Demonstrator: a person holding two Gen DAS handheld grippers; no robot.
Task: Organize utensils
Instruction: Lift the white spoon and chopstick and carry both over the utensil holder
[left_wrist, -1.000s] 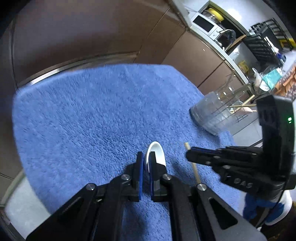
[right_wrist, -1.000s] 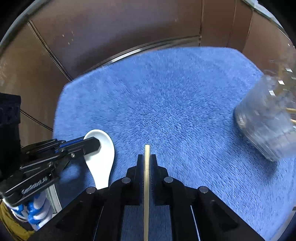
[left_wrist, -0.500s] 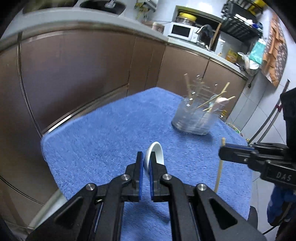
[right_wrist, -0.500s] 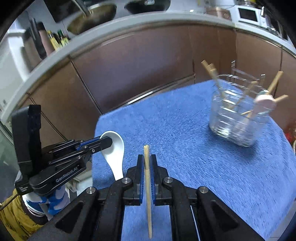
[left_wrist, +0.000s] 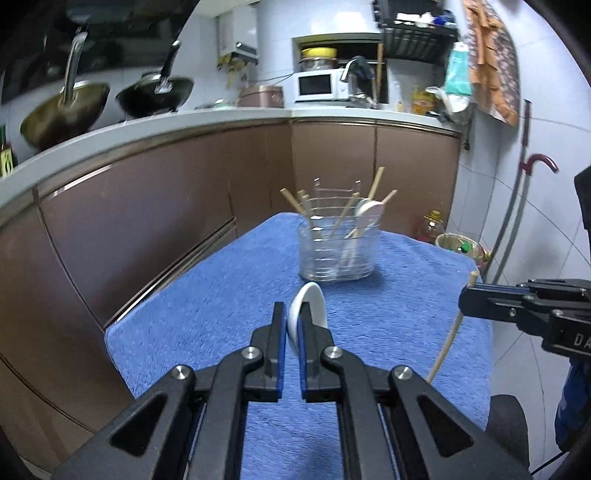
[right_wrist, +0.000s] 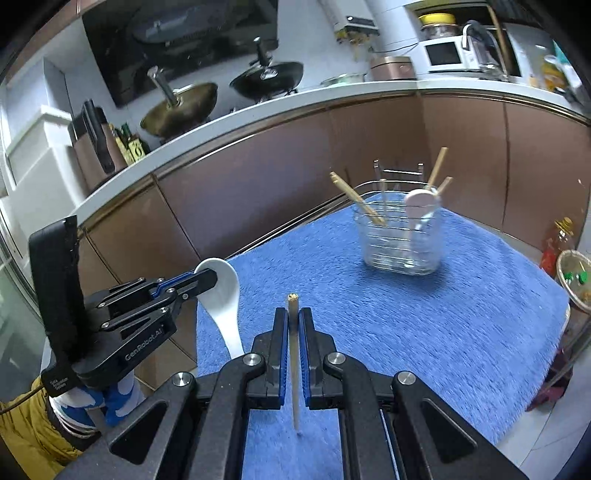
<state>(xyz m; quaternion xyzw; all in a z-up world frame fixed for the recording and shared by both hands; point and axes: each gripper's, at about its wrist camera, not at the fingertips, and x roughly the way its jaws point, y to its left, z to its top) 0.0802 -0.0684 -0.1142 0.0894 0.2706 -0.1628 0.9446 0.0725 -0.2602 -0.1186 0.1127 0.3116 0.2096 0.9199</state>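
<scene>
The left gripper (left_wrist: 291, 325) is pinching a glossy, likely slippery ceramic soup spoon (left_wrist: 308, 308) by its bowl rim, while the right gripper (right_wrist: 293, 332) is clamping a light, stiff wooden chopstick (right_wrist: 294, 354) near its top.

Brown cabinet fronts (left_wrist: 155, 221) under a pale countertop (right_wrist: 258, 107), wrapping round a corner. Two woks (right_wrist: 184, 103) on the hob, a knife block (right_wrist: 94, 147) at the far left. White microwave (left_wrist: 317, 85) against white tiled wall (left_wrist: 546, 206). Dish rack (left_wrist: 417, 31) high up, cloth (left_wrist: 491, 62) hanging beside. Blue fleecy cover (right_wrist: 424, 317) over the tabletop.
</scene>
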